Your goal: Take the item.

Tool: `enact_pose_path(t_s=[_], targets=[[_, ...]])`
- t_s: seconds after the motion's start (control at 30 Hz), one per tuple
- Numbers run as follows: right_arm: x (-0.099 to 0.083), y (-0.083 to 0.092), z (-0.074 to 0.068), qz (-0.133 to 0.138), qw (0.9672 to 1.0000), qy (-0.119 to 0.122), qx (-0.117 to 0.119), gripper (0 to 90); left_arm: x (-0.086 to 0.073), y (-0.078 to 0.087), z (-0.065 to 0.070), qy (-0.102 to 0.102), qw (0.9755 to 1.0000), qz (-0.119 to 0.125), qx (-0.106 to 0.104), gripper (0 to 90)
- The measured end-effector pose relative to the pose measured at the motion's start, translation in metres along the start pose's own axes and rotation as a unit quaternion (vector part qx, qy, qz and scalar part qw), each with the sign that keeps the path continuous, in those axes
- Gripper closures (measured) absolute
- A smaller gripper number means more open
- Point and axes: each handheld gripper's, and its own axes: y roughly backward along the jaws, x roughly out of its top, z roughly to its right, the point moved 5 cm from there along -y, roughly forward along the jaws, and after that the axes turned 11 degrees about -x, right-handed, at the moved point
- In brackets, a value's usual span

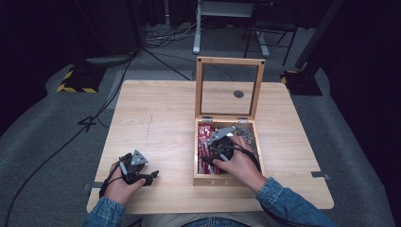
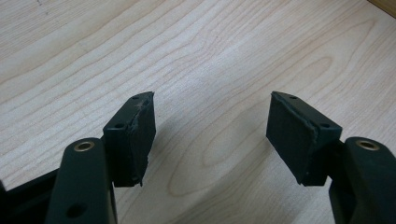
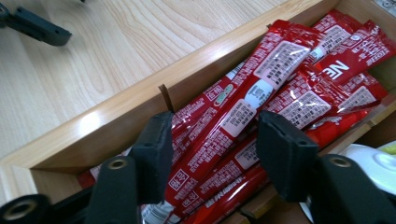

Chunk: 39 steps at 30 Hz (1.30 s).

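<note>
While the left gripper (image 1: 150,178) is rested open on the table (image 1: 156,118), one red sachet (image 3: 243,112) in the box's (image 1: 208,178) left compartment should be straddled squarely by the right gripper's (image 3: 212,154) open jaws before closing.

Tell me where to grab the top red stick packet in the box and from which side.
Grip the top red stick packet across its narrow width near the middle, coming from above. It lies flat and slanted on the pile beside the wooden box wall, and the right gripper already straddles it with open jaws.
</note>
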Motion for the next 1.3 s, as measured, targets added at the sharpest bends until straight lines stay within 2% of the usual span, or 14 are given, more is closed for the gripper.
enact_pose_path(t_s=[0.17,0.3,0.47,0.63,0.8,1.07,1.3], targets=[[0.000,0.002,0.000,-0.004,1.0000,-0.004,-0.008,61.4,0.000,-0.001,0.000,-0.001,1.0000,0.001,-0.001,33.3],[-0.001,0.004,0.000,-0.006,0.9996,-0.026,-0.005,69.2,0.000,-0.001,0.000,0.000,1.0000,0.000,-0.002,33.1],[0.001,0.006,-0.008,-0.008,0.9987,-0.047,0.017,78.4,0.001,0.000,0.000,0.000,1.0000,0.002,0.000,33.1],[0.005,0.010,-0.013,0.002,0.9977,-0.060,0.033,81.1,0.000,0.000,-0.001,-0.001,1.0000,0.002,0.000,33.1],[0.011,0.018,-0.013,0.025,0.9973,-0.060,0.033,81.5,0.000,0.000,-0.001,-0.001,1.0000,0.002,-0.001,33.1],[0.020,0.037,-0.005,0.063,0.9946,-0.073,0.038,81.7,-0.001,0.000,-0.005,0.003,1.0000,0.001,0.001,33.1],[0.027,0.056,0.006,0.090,0.9927,-0.077,0.024,81.7,0.000,-0.002,-0.008,0.004,1.0000,0.003,0.004,33.0]])
